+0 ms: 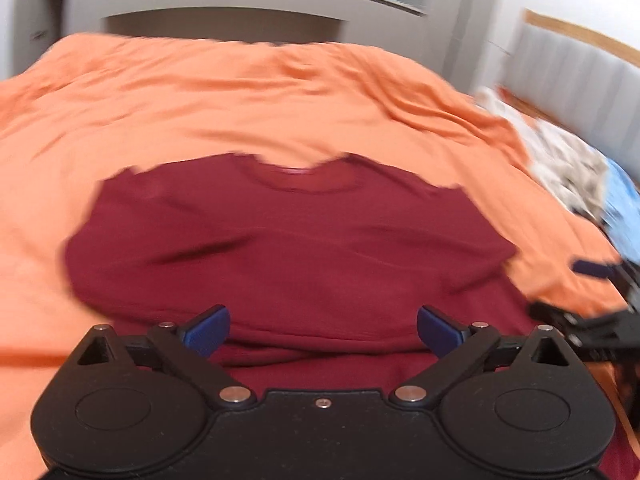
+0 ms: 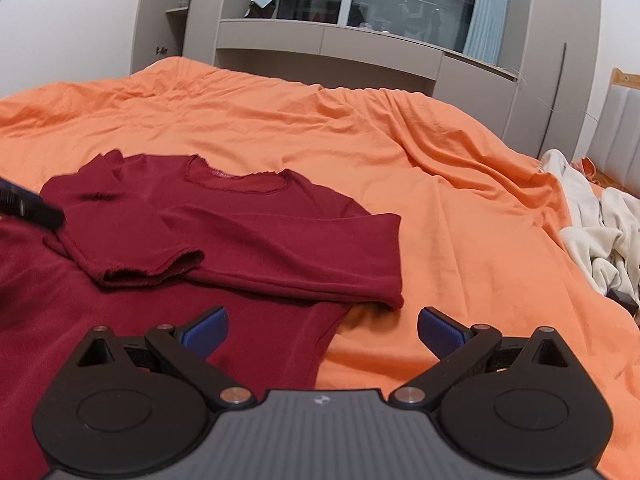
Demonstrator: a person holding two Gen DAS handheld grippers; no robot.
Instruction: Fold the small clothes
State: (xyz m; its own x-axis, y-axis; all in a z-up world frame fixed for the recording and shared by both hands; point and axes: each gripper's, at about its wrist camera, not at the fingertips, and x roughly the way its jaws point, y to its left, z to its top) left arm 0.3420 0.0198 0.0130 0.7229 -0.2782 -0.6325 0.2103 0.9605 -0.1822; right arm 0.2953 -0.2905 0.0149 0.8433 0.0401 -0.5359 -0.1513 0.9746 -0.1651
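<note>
Clothes pile [image 2: 596,232] lies well right of maroon shirt [image 2: 240,220].

Before me a shirt [image 2: 248,236] lies on the bedsheet [image 2: 400,152], sleeves folded across it, a clothes pile [image 2: 596,232] to its right, cabinets [image 2: 328,46] behind.

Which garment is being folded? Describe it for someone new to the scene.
On the orange bedsheet, look in front of both open grippers. The dark red top lies there with both sleeves folded across its chest, unlike the crumpled cream clothes heaped at the bed's right edge.
</note>
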